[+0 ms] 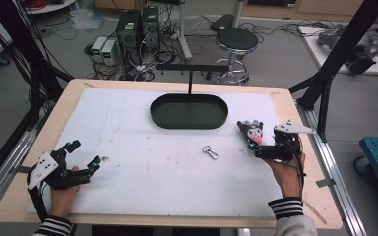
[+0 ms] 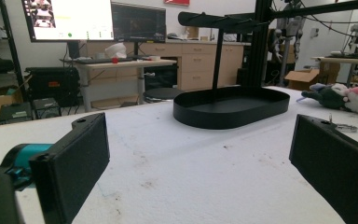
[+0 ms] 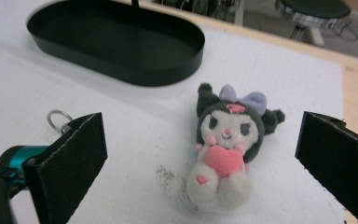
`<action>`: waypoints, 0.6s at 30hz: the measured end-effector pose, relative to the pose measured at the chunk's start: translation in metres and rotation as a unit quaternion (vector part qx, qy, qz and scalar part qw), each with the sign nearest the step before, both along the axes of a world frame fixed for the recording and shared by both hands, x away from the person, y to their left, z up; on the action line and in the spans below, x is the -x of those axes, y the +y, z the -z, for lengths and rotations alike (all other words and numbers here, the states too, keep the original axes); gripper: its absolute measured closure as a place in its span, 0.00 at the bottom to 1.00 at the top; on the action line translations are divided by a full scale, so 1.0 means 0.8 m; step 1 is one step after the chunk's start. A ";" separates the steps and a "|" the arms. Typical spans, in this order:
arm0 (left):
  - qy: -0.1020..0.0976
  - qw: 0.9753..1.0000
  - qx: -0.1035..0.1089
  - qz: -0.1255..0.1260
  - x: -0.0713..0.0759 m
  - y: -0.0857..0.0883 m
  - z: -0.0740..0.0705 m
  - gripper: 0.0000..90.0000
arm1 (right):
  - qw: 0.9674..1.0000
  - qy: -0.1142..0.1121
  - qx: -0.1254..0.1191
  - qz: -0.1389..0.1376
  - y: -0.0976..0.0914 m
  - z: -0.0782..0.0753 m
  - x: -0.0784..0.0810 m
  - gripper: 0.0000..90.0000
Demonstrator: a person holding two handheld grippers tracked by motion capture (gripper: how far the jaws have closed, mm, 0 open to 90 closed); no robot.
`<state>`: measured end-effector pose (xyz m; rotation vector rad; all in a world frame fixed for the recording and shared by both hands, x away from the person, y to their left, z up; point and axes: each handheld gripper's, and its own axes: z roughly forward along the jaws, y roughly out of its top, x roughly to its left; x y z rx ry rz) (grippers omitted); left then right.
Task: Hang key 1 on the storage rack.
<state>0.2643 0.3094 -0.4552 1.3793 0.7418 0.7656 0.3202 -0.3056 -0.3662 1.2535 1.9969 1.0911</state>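
Two grippers are working at the desk (image 1: pixel 142 206). The right gripper (image 1: pixel 252 143) is reaching for the plush toy (image 3: pixel 226 144), with its jaws wide open on both sides of it and not touching it yet. The toy is lying face up on the white mat (image 1: pixel 142 172), at about 3 o'clock from the metal key clasp (image 1: pixel 209 152) and at 4 o'clock from the black oval tray (image 1: pixel 189 111). The left gripper (image 1: pixel 83 156) is waiting at 8 o'clock on the desk, jaws open and holding nothing. I think the grabbing step is starting. Next, the right jaws likely need to go lower around the soft body and squeeze gently.
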 end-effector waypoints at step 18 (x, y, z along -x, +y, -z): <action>0.001 1.000 0.001 0.000 0.000 0.000 0.000 0.06 | 0.988 0.136 0.067 0.026 0.002 0.013 -0.055 0.01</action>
